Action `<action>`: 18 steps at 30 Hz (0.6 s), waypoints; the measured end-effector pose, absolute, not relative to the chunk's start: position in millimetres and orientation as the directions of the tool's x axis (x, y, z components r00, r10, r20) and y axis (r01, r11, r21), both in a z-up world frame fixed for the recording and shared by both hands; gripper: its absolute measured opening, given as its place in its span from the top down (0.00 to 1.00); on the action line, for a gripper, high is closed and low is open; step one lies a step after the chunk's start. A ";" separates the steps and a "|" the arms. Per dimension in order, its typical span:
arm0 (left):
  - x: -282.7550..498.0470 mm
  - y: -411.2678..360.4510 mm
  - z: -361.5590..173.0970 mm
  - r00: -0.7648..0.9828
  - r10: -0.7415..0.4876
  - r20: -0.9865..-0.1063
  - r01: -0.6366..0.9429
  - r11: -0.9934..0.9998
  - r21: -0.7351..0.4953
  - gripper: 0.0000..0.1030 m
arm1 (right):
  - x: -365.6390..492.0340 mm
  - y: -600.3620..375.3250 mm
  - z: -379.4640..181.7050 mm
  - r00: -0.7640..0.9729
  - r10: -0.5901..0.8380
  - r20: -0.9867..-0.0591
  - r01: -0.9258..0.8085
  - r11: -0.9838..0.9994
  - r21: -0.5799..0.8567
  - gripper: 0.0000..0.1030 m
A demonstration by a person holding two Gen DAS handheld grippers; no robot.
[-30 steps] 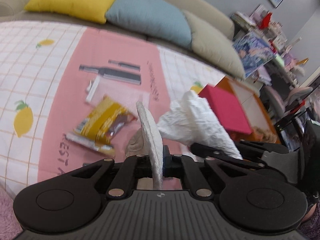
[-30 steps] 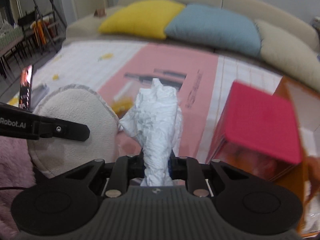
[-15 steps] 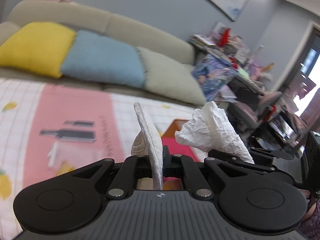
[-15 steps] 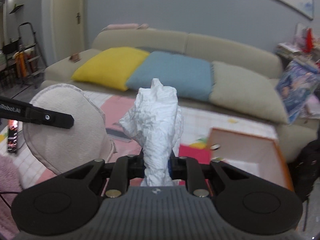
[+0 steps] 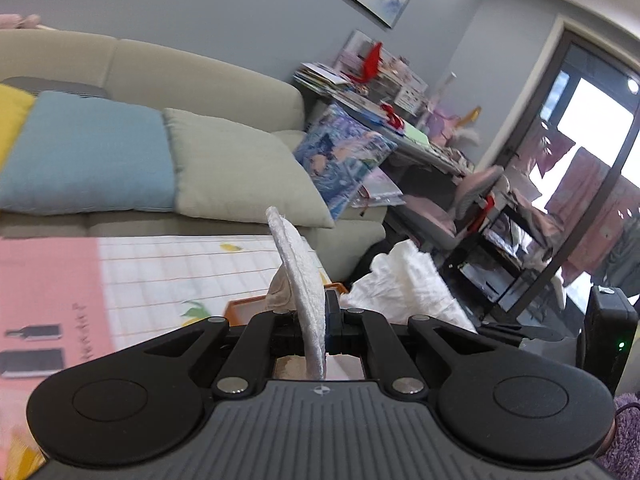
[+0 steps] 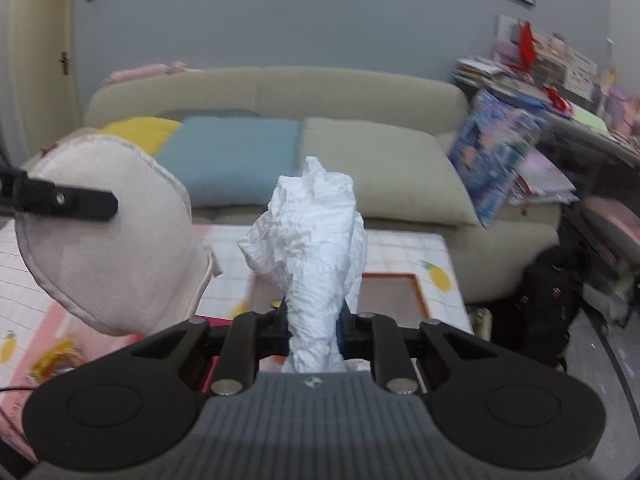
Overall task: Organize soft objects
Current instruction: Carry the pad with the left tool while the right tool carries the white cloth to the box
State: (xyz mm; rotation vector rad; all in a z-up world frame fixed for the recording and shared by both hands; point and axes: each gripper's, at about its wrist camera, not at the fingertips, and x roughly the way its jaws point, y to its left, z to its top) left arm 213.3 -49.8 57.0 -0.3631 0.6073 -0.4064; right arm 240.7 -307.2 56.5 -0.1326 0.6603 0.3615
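Grippers in both hands are raised above a low bench covered with a pink and white checked cloth printed with lemons. Left gripper (image 5: 316,316) is closed tight on the lower edge of a flat, round, cream pad (image 5: 298,280), which stands upright and edge-on to its camera; from the right wrist view the same pad (image 6: 108,240) shows its broad face at nine o'clock. Right gripper (image 6: 314,330) is closed around the neck of a crumpled white tissue (image 6: 310,248), which rises straight up at the centre of its view; from the left wrist view that tissue (image 5: 404,284) sits at three o'clock, close beside the pad. An orange-rimmed tray (image 6: 416,294) lies on the bench at four o'clock in the right view, partly hidden behind the tissue, with a sofa (image 6: 360,92) carrying yellow, blue and grey cushions at twelve o'clock beyond. Both items seem to be in mid-carry, and the tray is probably where they belong, though that is a guess. To finish well, each gripper should tip down until the tray is plainly in sight, keep a firm squeeze until the item is low inside the rim, and let go one at a time so the light tissue does not drift or snag on the pad.
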 end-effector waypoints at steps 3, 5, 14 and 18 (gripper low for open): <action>231.7 -75.7 45.7 0.724 -0.485 -0.489 0.289 0.858 -0.424 0.95 | 260.4 -313.9 36.9 0.701 0.261 -0.664 -0.367 0.930 -0.021 0.84; 242.7 -89.9 36.0 0.706 -0.488 -0.513 0.295 0.861 -0.414 0.95 | 270.9 -314.0 22.3 0.689 0.226 -0.689 -0.369 0.927 -0.064 0.84; 285.6 -114.8 -23.9 0.602 -0.469 -0.646 0.178 0.868 -0.463 0.95 | 311.1 -310.9 -43.7 0.589 0.104 -0.801 -0.394 0.903 -0.172 0.83; 295.6 -117.8 -42.8 0.581 -0.458 -0.673 0.150 0.872 -0.465 0.95 | 321.8 -309.1 -58.5 0.559 0.077 -0.826 -0.410 0.891 -0.194 0.83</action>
